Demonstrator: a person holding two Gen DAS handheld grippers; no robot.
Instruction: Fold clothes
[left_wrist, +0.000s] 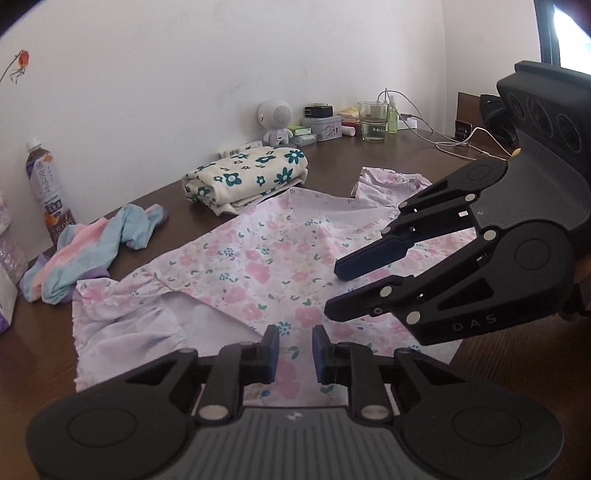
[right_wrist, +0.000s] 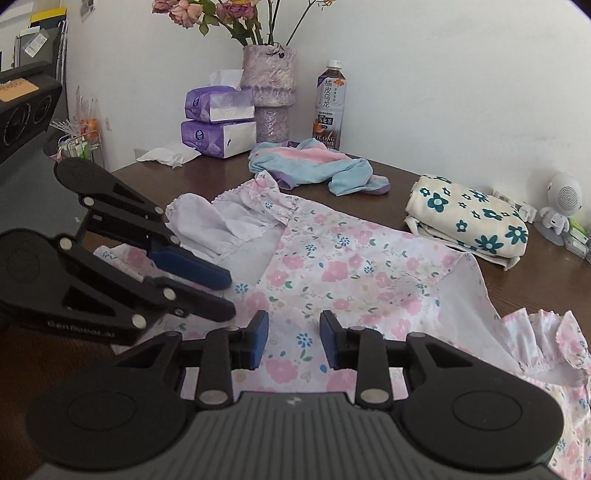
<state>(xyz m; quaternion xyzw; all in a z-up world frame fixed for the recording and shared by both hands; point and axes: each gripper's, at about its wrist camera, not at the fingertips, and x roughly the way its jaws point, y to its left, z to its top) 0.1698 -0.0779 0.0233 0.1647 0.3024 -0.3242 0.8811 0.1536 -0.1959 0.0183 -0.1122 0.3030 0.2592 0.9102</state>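
Floral garment (left_wrist: 266, 258) beneath both hand-held grippers

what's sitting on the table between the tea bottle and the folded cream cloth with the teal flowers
A crumpled pink-and-blue garment lies between the tea bottle and the folded cream cloth, seen in both wrist views.

I see thin, matt cotton-like cloth in the pink floral garment (left_wrist: 258, 258), its sleeve edges ruffled. The table (left_wrist: 332, 158) looks like dark wood with a dull sheen. My grippers' pads (right_wrist: 260, 334) read as matt blue rubber on black plastic with shiny metal pins. The tea bottle (right_wrist: 330, 107) is glossy plastic.
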